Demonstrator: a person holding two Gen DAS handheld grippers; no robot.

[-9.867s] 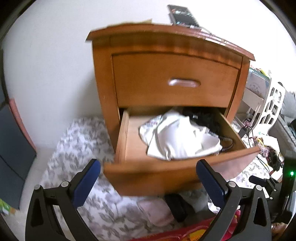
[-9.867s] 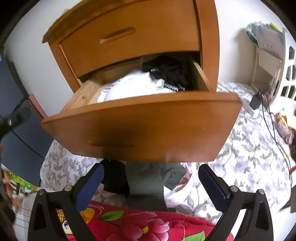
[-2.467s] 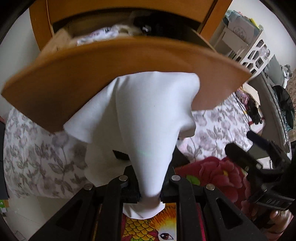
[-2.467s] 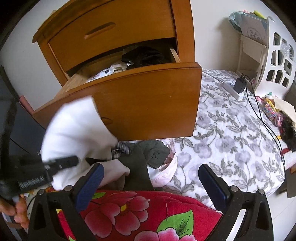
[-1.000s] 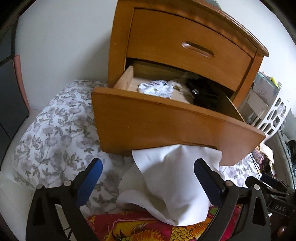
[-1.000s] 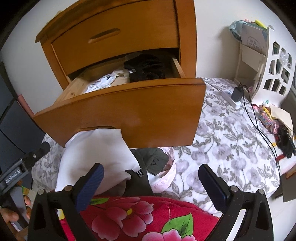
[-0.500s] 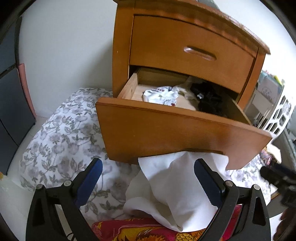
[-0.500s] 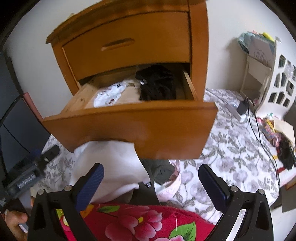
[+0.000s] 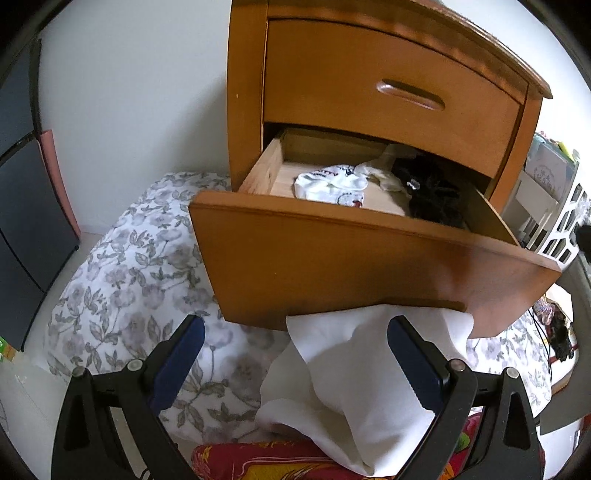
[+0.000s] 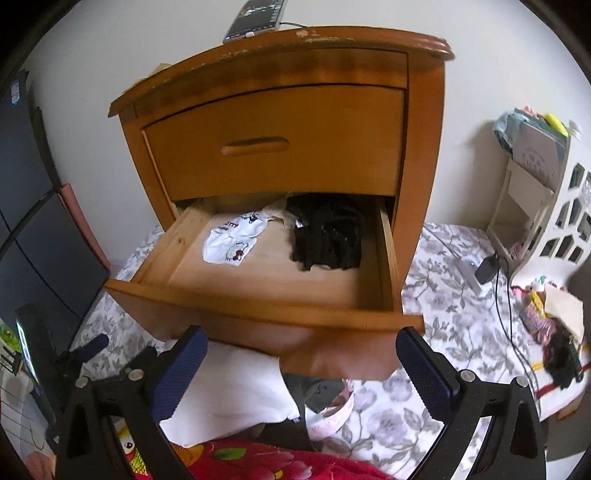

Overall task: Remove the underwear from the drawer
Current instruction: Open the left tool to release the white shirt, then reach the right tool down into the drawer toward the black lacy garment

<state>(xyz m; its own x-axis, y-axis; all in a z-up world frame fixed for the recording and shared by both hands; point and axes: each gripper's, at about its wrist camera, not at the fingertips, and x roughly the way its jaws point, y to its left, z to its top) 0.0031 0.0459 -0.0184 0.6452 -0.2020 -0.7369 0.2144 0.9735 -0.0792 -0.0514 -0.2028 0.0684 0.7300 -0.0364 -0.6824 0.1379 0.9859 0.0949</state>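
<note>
The lower drawer (image 9: pixel 369 258) (image 10: pixel 258 306) of a wooden nightstand stands pulled out. Inside lie a white printed underwear piece (image 9: pixel 332 184) (image 10: pixel 232 240) on the left and a black garment (image 9: pixel 432 195) (image 10: pixel 327 236) on the right. A plain white garment (image 9: pixel 362 384) (image 10: pixel 229 395) lies on the bedding below the drawer front. My left gripper (image 9: pixel 295 365) hangs open just above that white garment, holding nothing. My right gripper (image 10: pixel 301 373) is open and empty in front of the drawer's front edge.
A floral sheet (image 9: pixel 129 280) covers the surface around the nightstand, with a red flowered blanket (image 10: pixel 258 461) nearest me. Dark and pink clothes (image 10: pixel 325 402) lie under the drawer. A phone (image 10: pixel 258 14) rests on the nightstand top. A white shelf unit (image 10: pixel 535 192) and cables (image 10: pixel 495 280) stand at right.
The left gripper, earlier shut on the white garment, has let it go onto the bedding and opened. Both grippers have since risen, so the right view now looks down into the drawer.
</note>
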